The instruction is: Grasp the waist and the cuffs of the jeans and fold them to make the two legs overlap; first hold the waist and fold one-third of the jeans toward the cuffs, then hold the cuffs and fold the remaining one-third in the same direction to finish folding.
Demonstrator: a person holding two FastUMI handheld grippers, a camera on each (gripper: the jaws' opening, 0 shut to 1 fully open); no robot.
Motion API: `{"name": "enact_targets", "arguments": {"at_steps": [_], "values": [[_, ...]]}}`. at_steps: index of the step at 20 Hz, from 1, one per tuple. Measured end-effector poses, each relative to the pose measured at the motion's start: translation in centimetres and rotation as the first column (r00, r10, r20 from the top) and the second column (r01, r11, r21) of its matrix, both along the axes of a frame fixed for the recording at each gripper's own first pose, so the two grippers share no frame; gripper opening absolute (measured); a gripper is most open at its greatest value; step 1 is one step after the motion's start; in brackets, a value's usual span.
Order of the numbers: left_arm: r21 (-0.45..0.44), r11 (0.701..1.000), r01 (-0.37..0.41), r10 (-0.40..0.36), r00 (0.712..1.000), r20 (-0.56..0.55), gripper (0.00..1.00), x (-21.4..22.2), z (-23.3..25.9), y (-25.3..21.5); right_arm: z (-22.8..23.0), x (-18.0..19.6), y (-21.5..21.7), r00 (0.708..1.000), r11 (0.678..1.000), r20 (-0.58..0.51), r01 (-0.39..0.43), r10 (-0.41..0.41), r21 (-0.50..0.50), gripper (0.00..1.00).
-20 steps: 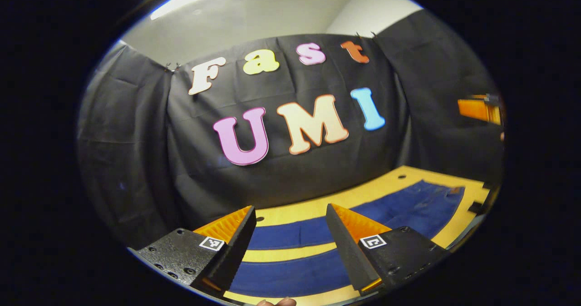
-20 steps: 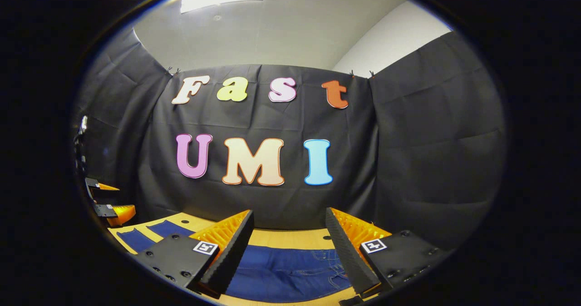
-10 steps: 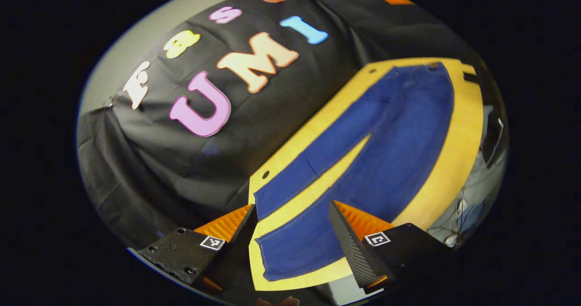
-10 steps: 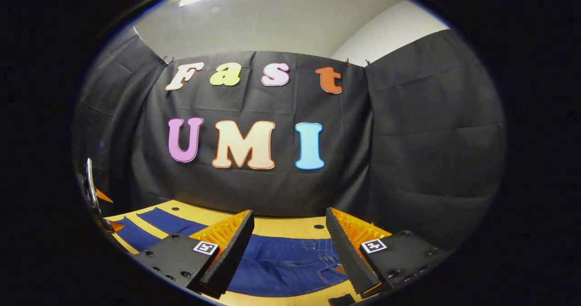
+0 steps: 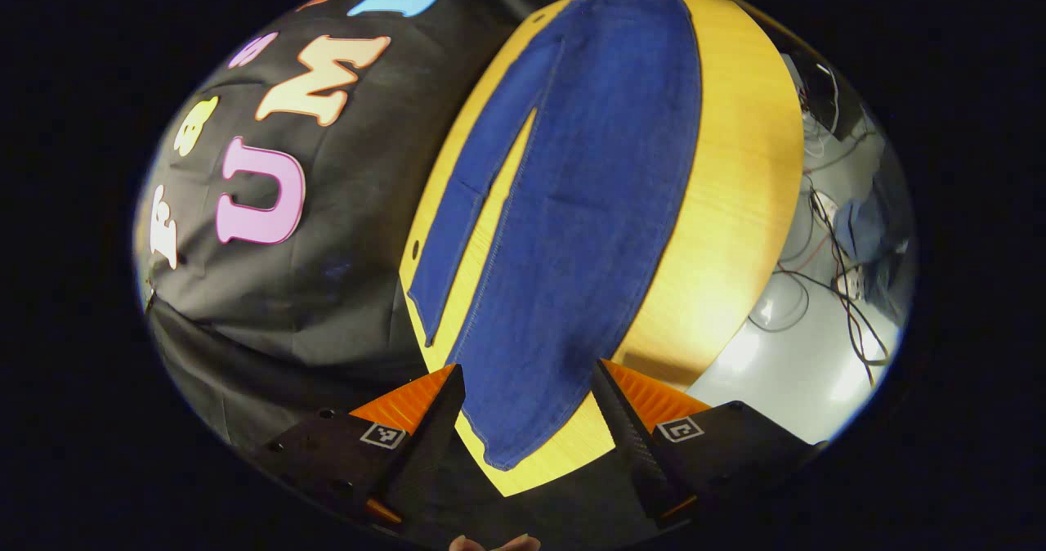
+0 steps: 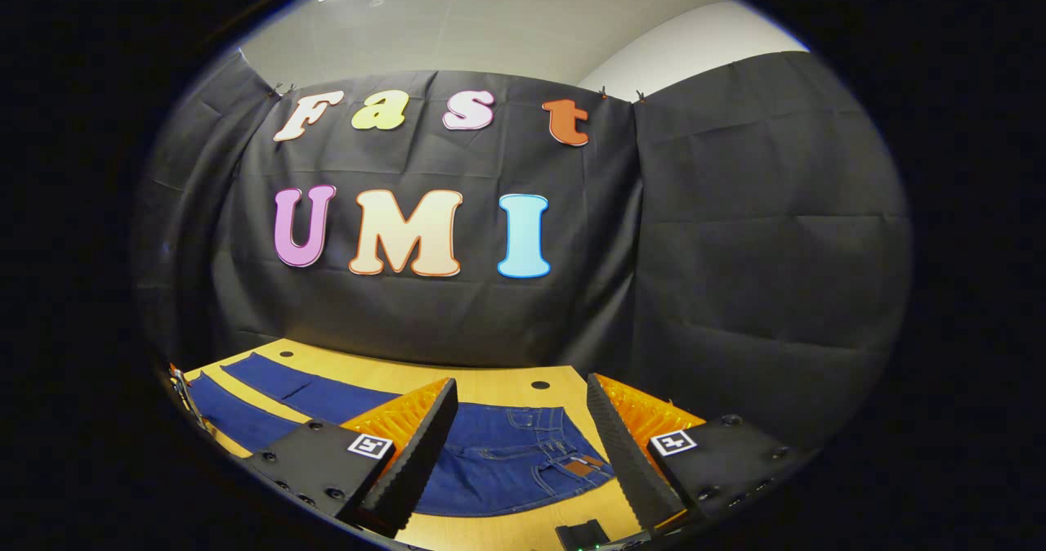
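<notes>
Dark blue jeans lie flat and unfolded on a yellow wooden table, legs slightly apart. In the left gripper view the near leg's cuff lies just beyond my left gripper, which is open and holds nothing. In the right gripper view the waist with its brown patch lies between and beyond the fingers of my right gripper. That gripper is open too, hovering above the jeans.
Black cloth walls close the booth behind and beside the table. Past the table's front edge a pale floor with loose cables is in sight. A small dark device sits at the table edge near the waist.
The left gripper has rolled and tipped down toward the cuffs, so the whole length of the jeans now runs away from it. The right gripper has tilted down a little toward the waist.
</notes>
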State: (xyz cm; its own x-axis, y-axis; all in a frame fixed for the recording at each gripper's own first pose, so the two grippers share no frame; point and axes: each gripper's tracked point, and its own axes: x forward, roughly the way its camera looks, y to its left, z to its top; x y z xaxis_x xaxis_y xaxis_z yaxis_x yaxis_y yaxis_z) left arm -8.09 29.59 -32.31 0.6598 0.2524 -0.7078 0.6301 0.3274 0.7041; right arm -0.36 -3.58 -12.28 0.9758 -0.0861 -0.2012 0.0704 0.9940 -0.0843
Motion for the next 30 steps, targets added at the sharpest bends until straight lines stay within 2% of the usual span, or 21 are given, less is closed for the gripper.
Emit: {"name": "enact_targets", "arguments": {"at_steps": [2,5,7,8,11,12,13,14,15,16,19,22,24,28,30], "values": [[0.018,1.000,0.023,-0.021,0.998,-0.067,0.95,-0.5,-1.7,-0.5,0.1,0.1,-0.9,1.000,1.000,0.002,0.017,-0.017,-0.011,0.98],[0.053,0.995,0.080,-0.075,0.993,-0.089,0.93,0.3,-2.4,-0.4,0.7,0.4,-2.1,0.999,0.999,0.019,0.037,-0.036,-0.028,0.98],[0.033,0.998,0.052,-0.048,0.993,-0.109,0.91,0.6,-3.7,0.3,0.5,0.4,-3.0,0.999,0.998,0.018,0.052,-0.051,-0.034,0.99],[0.034,0.998,0.051,-0.047,0.994,-0.103,0.82,1.1,-3.6,0.3,0.3,0.5,-3.4,0.998,0.998,0.012,0.059,-0.059,-0.035,0.98],[0.067,0.996,0.057,-0.047,0.990,-0.134,0.73,2.2,-4.3,1.0,-1.6,0.5,-4.0,0.998,0.997,-0.022,0.057,-0.058,-0.051,0.99],[0.082,0.995,0.062,-0.048,0.986,-0.160,0.57,2.3,-4.7,0.7,-2.4,0.4,-4.3,0.998,0.997,-0.040,0.052,-0.055,-0.062,0.98],[0.086,0.995,0.045,-0.029,0.982,-0.185,0.51,2.0,-5.2,1.1,-3.4,0.4,-4.7,0.997,0.996,-0.060,0.050,-0.054,-0.072,0.98],[0.071,0.997,0.021,-0.007,0.982,-0.191,0.31,1.7,-5.6,1.2,-4.3,0.4,-4.9,0.996,0.996,-0.078,0.042,-0.048,-0.076,0.98],[0.054,0.999,-0.005,0.016,0.981,-0.192,0.21,1.5,-5.9,1.3,-5.5,0.3,-4.8,0.994,0.996,-0.102,0.027,-0.036,-0.081,0.99],[0.048,0.999,-0.017,0.025,0.984,-0.175,0.06,1.6,-6.0,1.3,-6.7,0.3,-4.8,0.990,0.996,-0.137,0.006,-0.019,-0.091,0.98],[0.051,0.998,-0.035,0.042,0.989,-0.141,0.00,1.6,-5.8,1.2,-10.2,0.0,-5.5,0.975,0.979,-0.220,-0.075,0.032,-0.192,0.98],[0.050,0.997,-0.061,0.067,0.987,-0.145,0.00,1.5,-5.9,1.3,-13.0,-0.3,-5.9,0.946,0.918,-0.307,-0.211,0.105,-0.337,0.99],[0.049,0.996,-0.070,0.077,0.985,-0.152,0.00,1.4,-5.8,1.3,-15.4,-0.7,-5.8,0.914,0.852,-0.374,-0.319,0.160,-0.416,0.99],[0.065,0.995,-0.074,0.083,0.985,-0.153,0.00,1.4,-5.7,1.3,-20.0,-1.7,-4.4,0.826,0.687,-0.497,-0.523,0.264,-0.505,0.99],[0.072,0.994,-0.085,0.095,0.984,-0.150,0.00,1.4,-5.7,1.4,-22.6,-2.4,-3.5,0.772,0.641,-0.558,-0.599,0.303,-0.480,0.99]]}}
